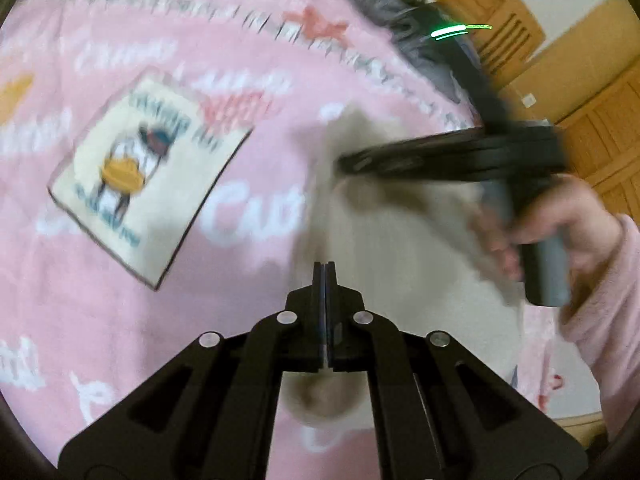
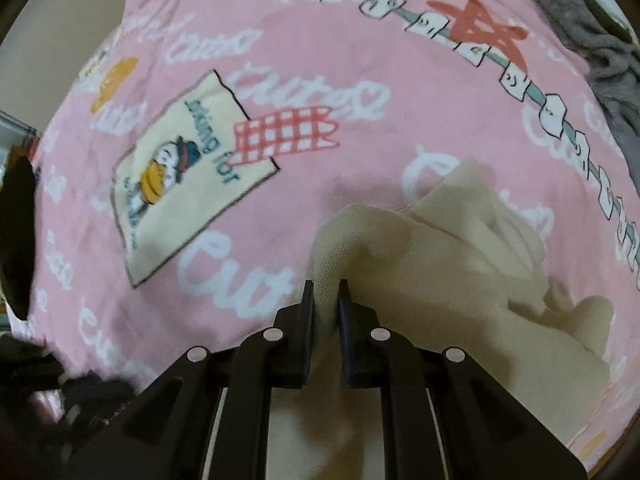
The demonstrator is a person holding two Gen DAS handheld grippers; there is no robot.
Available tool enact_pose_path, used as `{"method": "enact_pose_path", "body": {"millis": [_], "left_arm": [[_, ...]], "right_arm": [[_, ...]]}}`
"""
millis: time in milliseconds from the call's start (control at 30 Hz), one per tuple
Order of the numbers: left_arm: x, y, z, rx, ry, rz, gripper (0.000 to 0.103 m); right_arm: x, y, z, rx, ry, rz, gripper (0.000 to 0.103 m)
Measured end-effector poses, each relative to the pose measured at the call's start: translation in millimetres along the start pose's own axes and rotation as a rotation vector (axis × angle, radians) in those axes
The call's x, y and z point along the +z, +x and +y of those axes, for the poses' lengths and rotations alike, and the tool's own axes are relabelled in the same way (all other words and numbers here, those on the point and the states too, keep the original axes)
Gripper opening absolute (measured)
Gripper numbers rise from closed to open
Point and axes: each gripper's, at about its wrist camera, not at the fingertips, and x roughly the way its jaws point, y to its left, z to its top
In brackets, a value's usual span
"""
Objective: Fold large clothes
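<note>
Cream cloth (image 1: 400, 240) lies on the pink blanket (image 1: 120, 320); from the left view it looks soft, light and floppy. Left gripper (image 1: 324, 276) is squeezed together, seemingly on nothing. From the right view, the right gripper (image 2: 326, 292) pinches a cloth fold (image 2: 340, 236). Edges seem best to grab.

Flat pink printed bedsheet (image 2: 280, 32) lies open to the left and far; the rumpled cream knit garment (image 2: 460, 248) bulks near right, a grey cloth heap (image 2: 600, 52) far right.
</note>
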Motion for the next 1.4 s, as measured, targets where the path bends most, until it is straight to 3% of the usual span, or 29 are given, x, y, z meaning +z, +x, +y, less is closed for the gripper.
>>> {"method": "enact_pose_path", "body": {"millis": [67,133,167,233,333,467,567,733,800,900,933,1000,1133,1167,1267,1400], "left_arm": [[-3,-12,-22,-0.025,0.033,-0.067,0.002],[-11,7,-39,-0.13,0.007,0.026,0.002],[-17,19,-41,-0.144,-0.014,0.069,0.002],[-34,51,-38,-0.082,-0.055,0.136,0.002],[-54,73,-21,-0.087,-0.16,0.144,0.002],[-64,73,-26,-0.028,-0.103,0.082,0.002],[-63,76,-22,-0.022,-0.109,0.073,0.003],[-68,74,-19,0.005,-0.084,0.053,0.003],[-68,75,-22,0.009,-0.094,0.049,0.003],[-75,76,-32,0.02,-0.101,0.051,0.003],[-72,80,-34,0.025,-0.097,0.055,0.003],[-71,81,-36,0.031,-0.089,0.067,0.003],[-54,104,-40,0.119,-0.014,0.074,0.003],[-43,118,-31,0.141,-0.039,0.082,0.003],[-23,128,-10,0.06,-0.182,0.161,0.003],[-27,112,-18,0.036,-0.144,0.189,0.003]], "right_arm": [[4,7,1,-0.012,0.0,0.016,0.011],[5,12,0,-0.005,0.009,0.027,0.011],[5,12,-1,0.002,0.007,0.03,0.011],[5,10,-6,0.027,0.017,0.032,0.011],[3,2,-14,0.087,0.03,0.034,0.012],[-6,-22,-30,0.21,0.096,0.013,0.014],[-18,-58,-44,0.296,0.148,-0.071,0.014],[-83,-144,-77,0.367,0.21,-0.376,0.021],[-121,-152,-90,0.326,0.241,-0.407,0.021],[-149,-123,-106,0.206,0.26,-0.353,0.021],[-150,-107,-110,0.198,0.279,-0.323,0.021],[-149,-73,-128,0.184,0.335,-0.275,0.004],[-135,-25,-130,0.057,0.311,-0.215,0.001],[-133,-16,-131,0.054,0.309,-0.225,0.001],[-134,-16,-135,0.08,0.369,-0.252,0.001],[-164,-50,-120,0.083,0.378,-0.387,0.008]]}}
